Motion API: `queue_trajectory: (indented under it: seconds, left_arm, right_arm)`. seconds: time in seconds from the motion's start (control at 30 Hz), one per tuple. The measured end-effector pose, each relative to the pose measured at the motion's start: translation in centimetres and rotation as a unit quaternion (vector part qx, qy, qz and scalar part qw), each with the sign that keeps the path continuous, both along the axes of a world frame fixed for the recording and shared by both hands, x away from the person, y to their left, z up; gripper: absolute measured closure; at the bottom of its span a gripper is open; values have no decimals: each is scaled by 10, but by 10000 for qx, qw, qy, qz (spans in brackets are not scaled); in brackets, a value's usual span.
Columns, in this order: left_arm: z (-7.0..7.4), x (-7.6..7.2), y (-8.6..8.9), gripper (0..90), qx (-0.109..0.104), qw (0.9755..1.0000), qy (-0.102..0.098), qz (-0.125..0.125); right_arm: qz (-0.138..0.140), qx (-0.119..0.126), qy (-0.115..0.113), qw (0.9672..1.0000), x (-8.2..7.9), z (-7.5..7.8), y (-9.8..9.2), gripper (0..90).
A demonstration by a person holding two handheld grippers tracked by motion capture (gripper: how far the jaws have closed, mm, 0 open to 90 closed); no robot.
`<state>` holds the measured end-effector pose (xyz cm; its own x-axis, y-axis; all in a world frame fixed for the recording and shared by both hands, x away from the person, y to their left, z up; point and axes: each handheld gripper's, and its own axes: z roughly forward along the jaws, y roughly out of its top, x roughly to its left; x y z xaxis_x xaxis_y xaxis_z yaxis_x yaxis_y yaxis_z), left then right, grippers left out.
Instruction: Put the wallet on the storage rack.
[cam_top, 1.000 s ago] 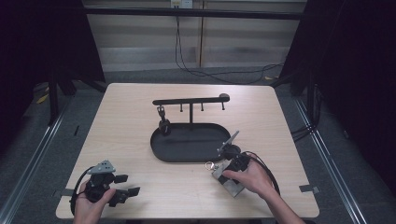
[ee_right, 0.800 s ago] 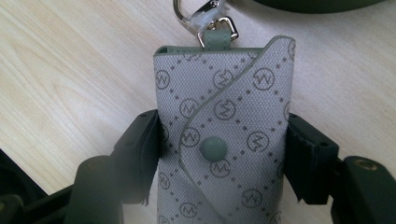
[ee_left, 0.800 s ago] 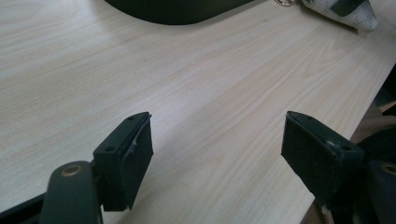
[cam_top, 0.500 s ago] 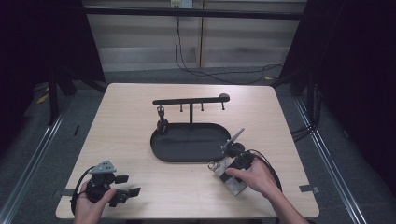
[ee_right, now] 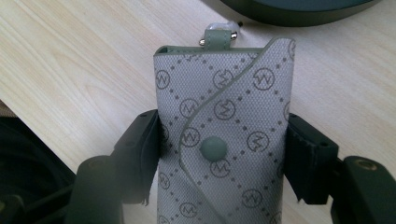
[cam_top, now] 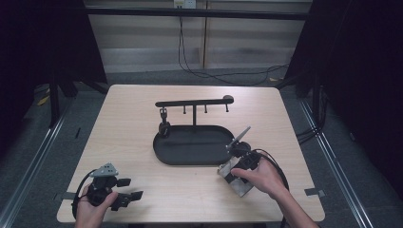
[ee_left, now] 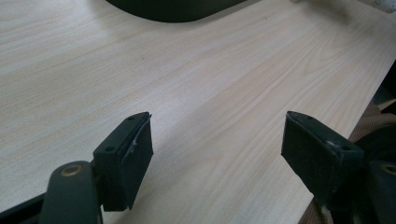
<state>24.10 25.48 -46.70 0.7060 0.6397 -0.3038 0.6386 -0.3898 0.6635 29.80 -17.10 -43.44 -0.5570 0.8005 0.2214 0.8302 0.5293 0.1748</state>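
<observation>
A grey patterned key pouch (ee_right: 219, 84) with a round snap button lies flat on the table, its tab end towards the black tray. My right gripper (ee_right: 222, 123) is shut on the pouch, one pad pressing each long side. In the high view this right gripper (cam_top: 234, 175) and the pouch (cam_top: 227, 170) sit just off the tray's near right end, under the person's right hand. My left gripper (cam_top: 130, 188) rests at the table's near left corner. In its own view the left gripper (ee_left: 217, 126) is open over bare wood, nothing between its pads.
A black oval tray (cam_top: 190, 145) lies mid-table. Behind it stands a black rack bar (cam_top: 192, 102) with several hooks; a small dark item (cam_top: 164, 124) hangs from the leftmost one. The table's front edge is close behind both hands. Cables trail from each gripper.
The right hand with the pouch has shifted very slightly. The left gripper has stayed where it was.
</observation>
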Motion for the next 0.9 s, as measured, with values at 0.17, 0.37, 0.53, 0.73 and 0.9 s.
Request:
queue_trajectory:
  seconds: [0.17, 0.37, 0.53, 0.73, 0.9]
  left_arm:
    - [0, 0, 0, 246, -22, 10000, 17, 56]
    - [-1, 2, 1, 235, -22, 9999, 91, 80]
    - [-1, 3, 1, 214, -44, 10000, 79, 33]
    - [-1, 2, -2, 200, -23, 10000, 78, -13]
    - [-1, 3, -1, 200, -61, 9999, 94, -10]
  right_arm:
    - [-29, 30, -31, 10000, 1, 8, -3, 352]
    - [-65, 41, -80, 9999, 4, 17, -8, 352]
    - [-111, 16, -89, 9999, 6, 22, -11, 352]
    - [-183, -24, -172, 9997, 6, 31, -14, 352]
    - [-263, -89, -242, 9993, 10, 41, -19, 352]
